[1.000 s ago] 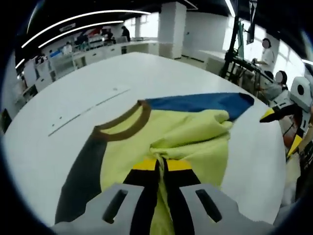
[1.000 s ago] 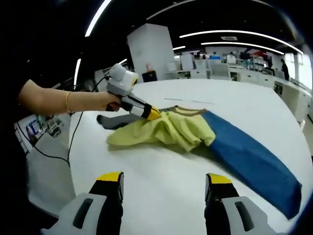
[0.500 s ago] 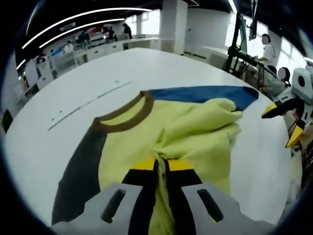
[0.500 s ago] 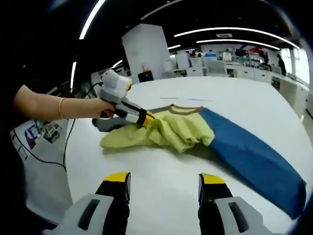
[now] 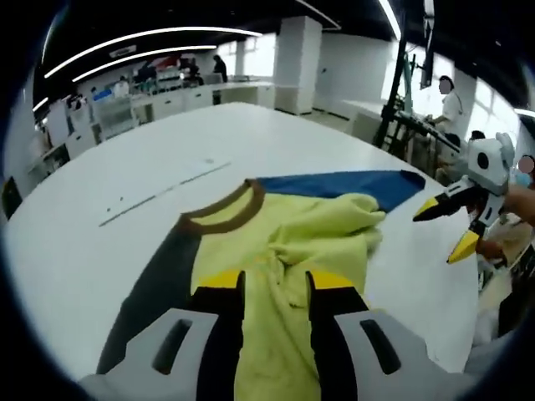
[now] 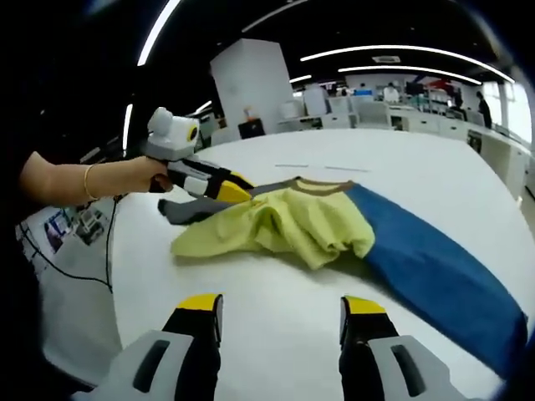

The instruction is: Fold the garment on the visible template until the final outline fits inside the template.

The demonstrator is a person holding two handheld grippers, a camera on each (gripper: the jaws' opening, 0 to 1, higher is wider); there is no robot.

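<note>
A yellow shirt (image 5: 301, 230) with a brown collar (image 5: 221, 215) lies crumpled on the white table (image 5: 100, 259). Its blue sleeve (image 5: 343, 182) stretches one way and its dark grey sleeve (image 5: 155, 284) the other. My left gripper (image 5: 274, 288) is open just above the bunched yellow cloth, holding nothing. In the right gripper view the shirt (image 6: 284, 225) lies mid-table with the blue sleeve (image 6: 435, 267) to the right. A hand holds the left gripper (image 6: 213, 185) over the shirt's far-left edge. My right gripper (image 6: 282, 313) is open over bare table, short of the shirt.
Thin line marks (image 5: 159, 195) run across the table beyond the collar, also thin line marks (image 6: 322, 168) in the right gripper view. The right gripper (image 5: 447, 227) comes in at the table's edge. Desks, a white pillar (image 6: 255, 88) and people stand in the background.
My left gripper has opened and let go of the yellow fabric, which now lies slack on the table. The right gripper has stayed open and hardly moved.
</note>
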